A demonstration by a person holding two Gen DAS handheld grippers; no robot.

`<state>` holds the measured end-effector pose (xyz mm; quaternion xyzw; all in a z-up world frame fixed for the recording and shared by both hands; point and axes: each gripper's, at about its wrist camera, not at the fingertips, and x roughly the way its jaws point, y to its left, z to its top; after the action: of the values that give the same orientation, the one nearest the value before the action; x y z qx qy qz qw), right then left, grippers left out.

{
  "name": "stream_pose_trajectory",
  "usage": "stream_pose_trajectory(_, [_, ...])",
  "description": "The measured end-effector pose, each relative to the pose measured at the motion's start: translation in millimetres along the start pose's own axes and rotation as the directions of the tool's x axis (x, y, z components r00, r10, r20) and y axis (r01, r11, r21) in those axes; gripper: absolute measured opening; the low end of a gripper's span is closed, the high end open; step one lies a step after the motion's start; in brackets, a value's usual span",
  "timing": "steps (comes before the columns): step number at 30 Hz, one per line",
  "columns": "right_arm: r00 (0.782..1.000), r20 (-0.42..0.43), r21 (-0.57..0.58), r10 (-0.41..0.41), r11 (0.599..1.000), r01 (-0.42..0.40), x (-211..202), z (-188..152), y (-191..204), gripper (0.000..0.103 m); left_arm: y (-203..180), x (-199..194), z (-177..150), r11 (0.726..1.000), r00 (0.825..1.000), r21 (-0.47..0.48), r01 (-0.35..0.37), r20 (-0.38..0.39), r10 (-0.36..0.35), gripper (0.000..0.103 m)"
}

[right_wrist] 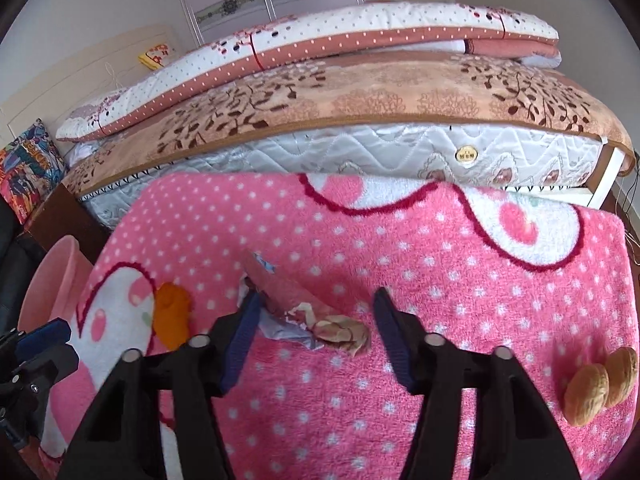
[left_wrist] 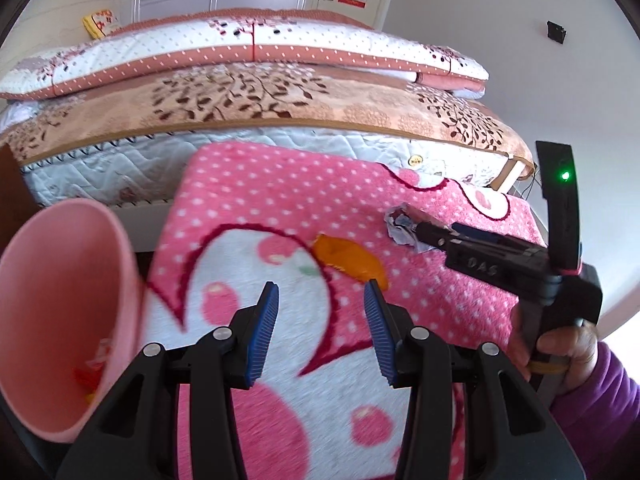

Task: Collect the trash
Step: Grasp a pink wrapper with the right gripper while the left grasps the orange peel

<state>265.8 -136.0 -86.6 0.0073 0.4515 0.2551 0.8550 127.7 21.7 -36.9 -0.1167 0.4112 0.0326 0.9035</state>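
A crumpled wrapper [right_wrist: 280, 304] with broken walnut shell pieces [right_wrist: 342, 330] lies on the pink dotted blanket [right_wrist: 460, 280]. My right gripper [right_wrist: 316, 316] is open around it, jaws wide on either side; in the left wrist view the right gripper [left_wrist: 416, 236] reaches the wrapper [left_wrist: 400, 226]. An orange peel [left_wrist: 352, 260] lies ahead of my left gripper [left_wrist: 322, 308], which is open and empty; the peel also shows in the right wrist view [right_wrist: 172, 316]. A pink bin [left_wrist: 60, 320] stands at the left with some trash inside.
Two whole walnuts [right_wrist: 600, 384] lie on the blanket at the right. A bed [left_wrist: 280, 100] with folded quilts runs along the back. The bin [right_wrist: 52, 288] stands off the blanket's left edge.
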Motion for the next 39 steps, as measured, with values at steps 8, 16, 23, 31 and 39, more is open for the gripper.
stream_pose_trajectory(8, [0.999,0.003,0.11,0.035,0.993,-0.036,-15.5,-14.0,-18.6,0.015,-17.2,38.7,8.3,0.999,0.997,-0.032,0.031,-0.068,-0.033,0.045])
stream_pose_trajectory(16, [0.997,0.072,0.167,0.014,0.986,-0.026,-64.9,-42.9,-16.2,0.015,-23.8,69.8,14.7,0.995,0.994,-0.102,0.006,-0.105,-0.016,0.045])
stream_pose_trajectory(23, [0.995,0.104,0.192,0.0,0.981,-0.02,-94.9,-64.7,-12.7,0.015,-27.2,72.2,14.1,0.994,0.997,-0.102,-0.033,-0.078,0.025,0.028])
stream_pose_trajectory(31, [0.995,0.103,0.21,0.006,0.977,-0.028,-112.0,-77.6,-10.8,0.015,-22.1,42.6,3.1,0.998,0.999,-0.062,0.016,-0.039,-0.018,0.006])
stream_pose_trajectory(39, [0.994,0.104,0.181,0.039,0.982,-0.058,-130.9,-91.6,11.2,0.015,-8.3,-9.2,-16.0,0.999,0.999,-0.036,0.032,-0.003,-0.032,0.006])
